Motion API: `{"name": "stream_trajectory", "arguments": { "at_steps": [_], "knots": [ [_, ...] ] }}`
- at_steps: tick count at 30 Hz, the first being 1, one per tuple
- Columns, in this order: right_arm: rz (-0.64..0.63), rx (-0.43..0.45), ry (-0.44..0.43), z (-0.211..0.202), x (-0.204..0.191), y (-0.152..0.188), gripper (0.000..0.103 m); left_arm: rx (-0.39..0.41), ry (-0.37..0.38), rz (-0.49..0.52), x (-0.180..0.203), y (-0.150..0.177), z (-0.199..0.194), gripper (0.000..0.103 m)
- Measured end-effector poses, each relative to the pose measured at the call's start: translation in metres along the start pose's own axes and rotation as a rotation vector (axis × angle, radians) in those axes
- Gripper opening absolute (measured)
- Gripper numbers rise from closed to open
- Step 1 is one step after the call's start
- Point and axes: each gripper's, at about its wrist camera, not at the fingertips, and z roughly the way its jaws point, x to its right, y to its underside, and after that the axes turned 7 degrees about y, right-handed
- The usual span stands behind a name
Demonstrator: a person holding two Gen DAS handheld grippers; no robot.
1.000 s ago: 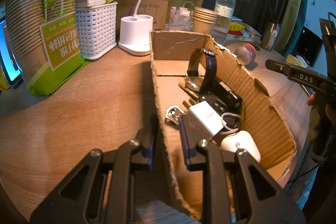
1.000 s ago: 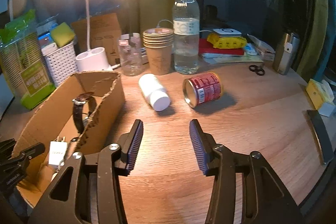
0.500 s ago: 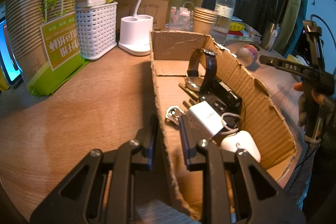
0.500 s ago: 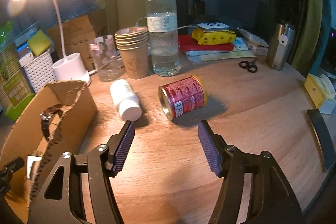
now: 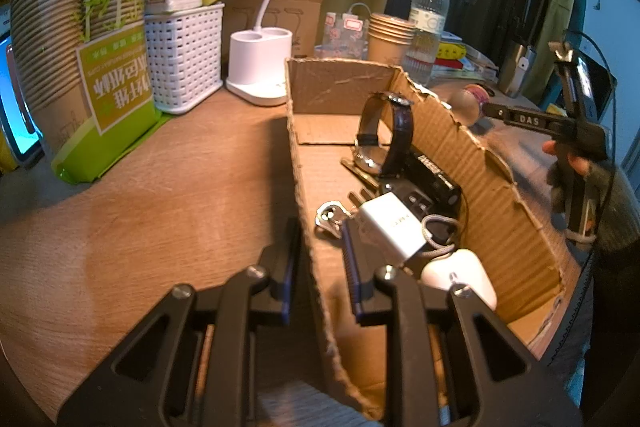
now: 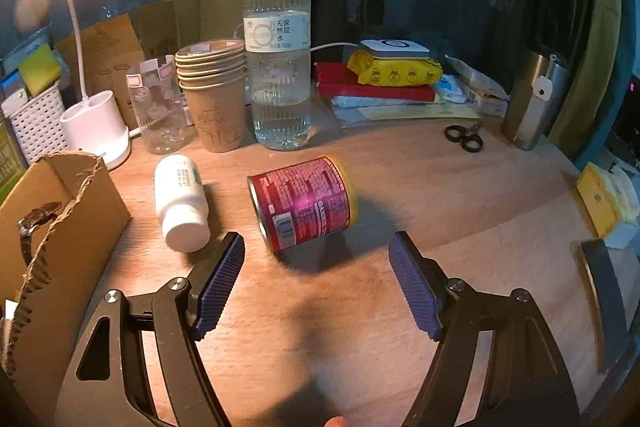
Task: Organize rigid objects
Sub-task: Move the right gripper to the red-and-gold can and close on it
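Our right claw (image 6: 316, 283) has just been opening and stands wide with nothing between its pads, just short of the red can (image 6: 304, 203), which lies on its side on the desk (image 6: 440, 195) beside the white bottle (image 6: 180, 203). We judge the can stiff, smooth and prone to roll, perhaps heavy if full, so we would take it across its curved wall near the middle. Our left claw (image 5: 316, 263) is narrow, pinched on the near wall of the box (image 5: 500, 203).

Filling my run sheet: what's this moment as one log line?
left hand-held gripper: clamps box wall | right hand-held gripper: jaws opening, empty, facing red can
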Motion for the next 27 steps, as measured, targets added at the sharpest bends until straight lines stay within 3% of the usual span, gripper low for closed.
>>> {"name": "stream_trajectory", "arguments": {
  "at_steps": [27],
  "knots": [
    [-0.033, -0.039, -0.039, 0.045, 0.002, -0.023, 0.078, -0.002, 0.0, 0.0, -0.002, 0.001, 0.0, 0.022]
  ]
}}
